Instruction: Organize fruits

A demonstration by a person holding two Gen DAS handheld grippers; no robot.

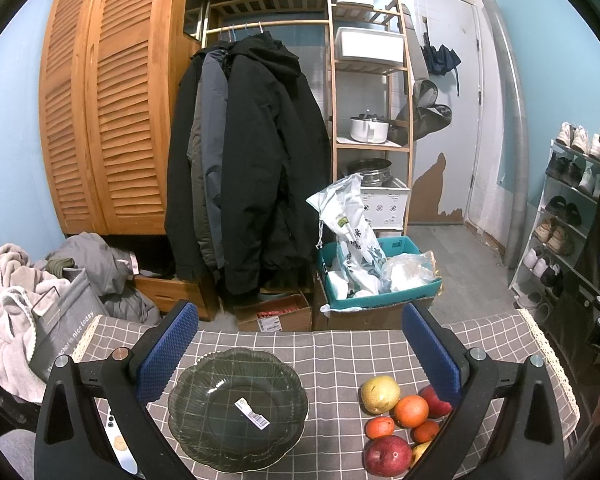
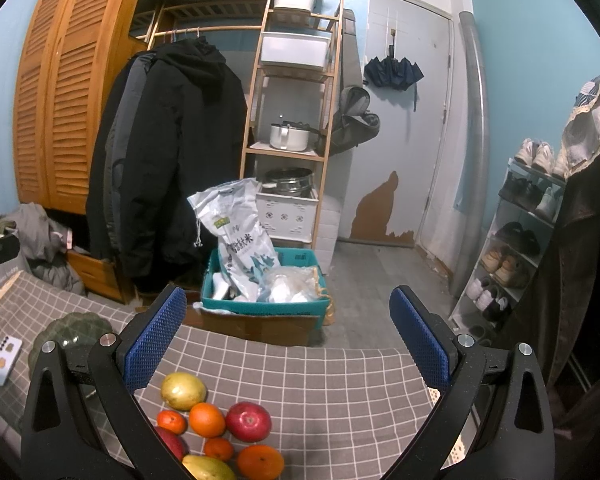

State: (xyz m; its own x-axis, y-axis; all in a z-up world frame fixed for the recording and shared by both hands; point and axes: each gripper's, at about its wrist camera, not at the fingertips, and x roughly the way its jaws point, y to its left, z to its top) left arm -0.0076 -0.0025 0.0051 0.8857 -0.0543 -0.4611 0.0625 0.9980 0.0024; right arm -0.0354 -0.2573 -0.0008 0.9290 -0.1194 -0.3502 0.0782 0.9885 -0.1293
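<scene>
A dark green scalloped glass plate sits empty on the grey checked tablecloth, between my left gripper's fingers. My left gripper is open and empty above it. To its right lies a cluster of fruit: a yellow pear, an orange, a red apple, small tangerines. In the right wrist view the same fruit lies close below my right gripper, which is open and empty: pear, orange, red apple. The plate shows at the left there.
A white phone lies on the table left of the plate. Beyond the table's far edge stand a teal crate with bags, cardboard boxes, hanging coats, a wooden shelf and a shoe rack at the right.
</scene>
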